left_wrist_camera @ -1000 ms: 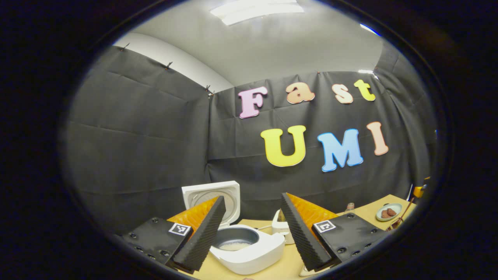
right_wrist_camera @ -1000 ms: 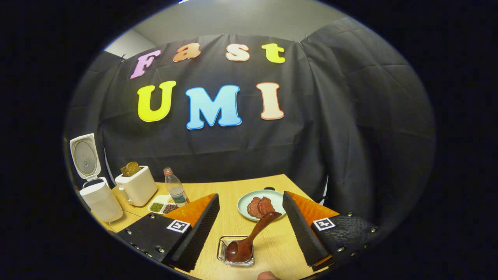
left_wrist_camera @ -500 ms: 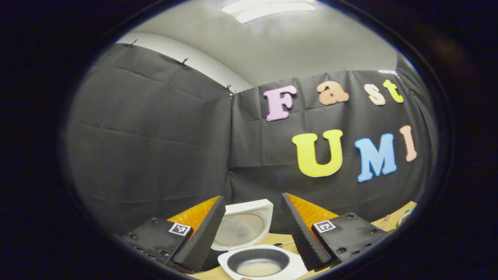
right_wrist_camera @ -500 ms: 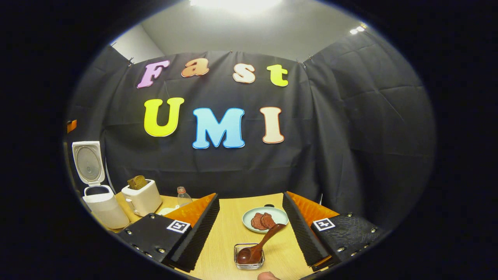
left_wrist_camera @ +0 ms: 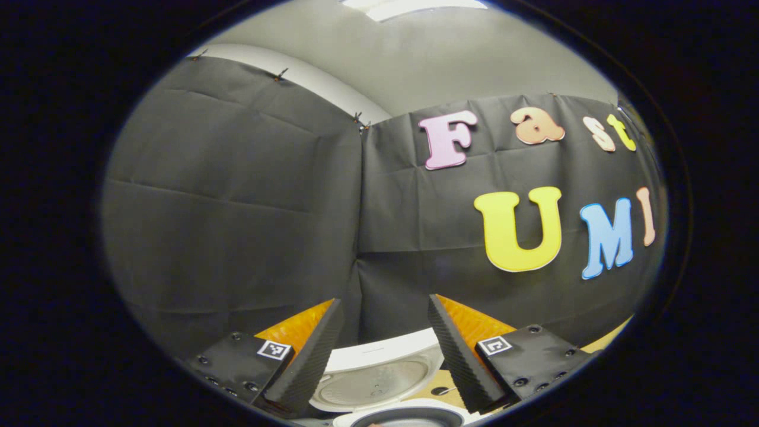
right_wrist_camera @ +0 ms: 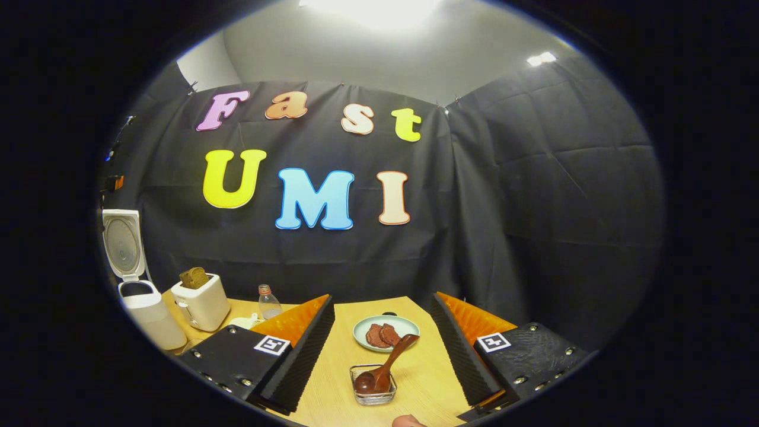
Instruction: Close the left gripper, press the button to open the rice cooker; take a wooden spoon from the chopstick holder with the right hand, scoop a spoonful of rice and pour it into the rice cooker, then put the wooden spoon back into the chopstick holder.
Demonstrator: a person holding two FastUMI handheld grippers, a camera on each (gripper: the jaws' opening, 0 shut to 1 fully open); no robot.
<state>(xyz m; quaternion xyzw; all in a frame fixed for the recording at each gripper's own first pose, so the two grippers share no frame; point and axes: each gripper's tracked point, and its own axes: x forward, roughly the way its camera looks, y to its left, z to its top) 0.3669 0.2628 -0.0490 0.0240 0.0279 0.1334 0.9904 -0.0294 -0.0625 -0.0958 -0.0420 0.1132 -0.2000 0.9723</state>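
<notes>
**Rice cooker open; wooden spoon resting in holder; both grippers empty**

Left gripper view: The left gripper (left_wrist_camera: pixel 385 350) is seen with its fingers (left_wrist_camera: pixel 308 362) spread wide apart, and nothing is held between them. Directly beyond the fingers, the white rice cooker (left_wrist_camera: pixel 409 417) is found with its lid (left_wrist_camera: pixel 379 370) raised; the pale, round inner face of the lid is seen between the fingers. Of the cooker body, only a white rim around a dark inner pot is seen at the lower edge, so the pot's contents cannot be told. A strip of light wooden counter (left_wrist_camera: pixel 611 338) is noted at the lower right.

Right gripper view: The right gripper (right_wrist_camera: pixel 382 350) is likewise wide open and holds nothing. On the light wooden counter (right_wrist_camera: pixel 344 379) between the fingers (right_wrist_camera: pixel 456 356), a small square wire-mesh chopstick holder (right_wrist_camera: pixel 372 392) is found. A dark brown wooden spoon (right_wrist_camera: pixel 385 370) rests in it, bowl down, with its handle leaning up and to the right; neither finger touches the spoon or the holder. Just behind the holder, a pale green round plate (right_wrist_camera: pixel 363 333) carrying reddish-brown slices is recorded. At the far left of the counter the white rice cooker (right_wrist_camera: pixel 148 317) is seen with its lid (right_wrist_camera: pixel 121 243) upright. Beside it stands a cream toaster (right_wrist_camera: pixel 201 302) with a brown slice protruding from the top, and then a clear plastic bottle (right_wrist_camera: pixel 268 302). A fingertip (right_wrist_camera: pixel 406 421) is glimpsed at the bottom edge.
</notes>
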